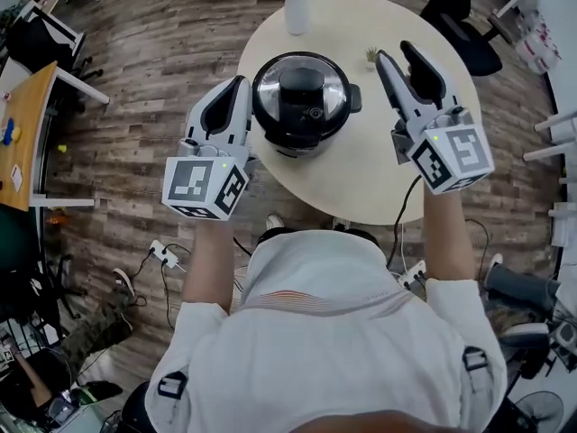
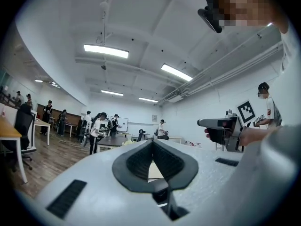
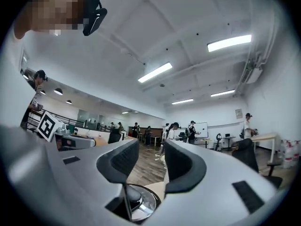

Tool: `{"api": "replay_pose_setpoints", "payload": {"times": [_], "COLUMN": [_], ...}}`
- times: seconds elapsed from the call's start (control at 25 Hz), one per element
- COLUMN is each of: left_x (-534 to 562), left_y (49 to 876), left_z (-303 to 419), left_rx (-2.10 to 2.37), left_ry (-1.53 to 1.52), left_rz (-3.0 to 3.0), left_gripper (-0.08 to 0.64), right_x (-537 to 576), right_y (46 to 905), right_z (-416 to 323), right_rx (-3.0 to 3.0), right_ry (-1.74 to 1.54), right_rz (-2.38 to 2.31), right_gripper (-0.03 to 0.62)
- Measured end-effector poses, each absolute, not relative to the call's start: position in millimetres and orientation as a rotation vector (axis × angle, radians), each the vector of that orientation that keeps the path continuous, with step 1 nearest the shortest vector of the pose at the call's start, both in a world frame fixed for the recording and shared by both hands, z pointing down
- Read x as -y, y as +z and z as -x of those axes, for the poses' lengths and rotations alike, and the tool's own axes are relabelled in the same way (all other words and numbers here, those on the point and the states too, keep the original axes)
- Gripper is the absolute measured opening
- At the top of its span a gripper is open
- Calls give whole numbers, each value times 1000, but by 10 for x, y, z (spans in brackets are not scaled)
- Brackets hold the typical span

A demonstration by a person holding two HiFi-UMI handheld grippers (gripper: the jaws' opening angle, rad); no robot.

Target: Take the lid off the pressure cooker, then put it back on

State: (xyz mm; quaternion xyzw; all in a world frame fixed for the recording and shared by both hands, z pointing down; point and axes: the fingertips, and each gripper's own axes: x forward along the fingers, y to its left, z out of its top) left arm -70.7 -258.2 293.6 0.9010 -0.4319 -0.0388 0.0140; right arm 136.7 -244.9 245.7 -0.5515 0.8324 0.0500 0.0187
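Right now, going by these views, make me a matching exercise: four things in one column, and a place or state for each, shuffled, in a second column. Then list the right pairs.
Column one
1. lid
2. white vase
3. left gripper
4. right gripper

Column two
A. jaws apart, nothing between them
B. at the far edge of the table
C. jaws together, nothing held
D. sitting on the pressure cooker

Pairs: 1-D, 2-B, 3-C, 4-A
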Motion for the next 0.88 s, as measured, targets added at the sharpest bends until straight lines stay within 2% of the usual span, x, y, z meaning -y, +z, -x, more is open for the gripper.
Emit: {"api": "replay_pose_setpoints", "payload": {"times": [0.16,0.4,0.88], "left_x": [2509,2445,2398], "left_y": [2909,2945,2978], "left_z": [501,374,445], "left_rx": [1291,1290,1329], "left_ry": [-99,-75,-65], "left_rz": [-2852,-2864,-2838], "left_gripper": [5,5,6], "right_x": [2269,2105,2126], "right_y": [2504,2596,2684], "right_z": [-1713,-2039,-1909], "right_rx": [-2467,-2355,-2465], "right_ry": [106,63,103], "right_rz": [1834,1916,1933], "right_gripper": [122,2,1]}}
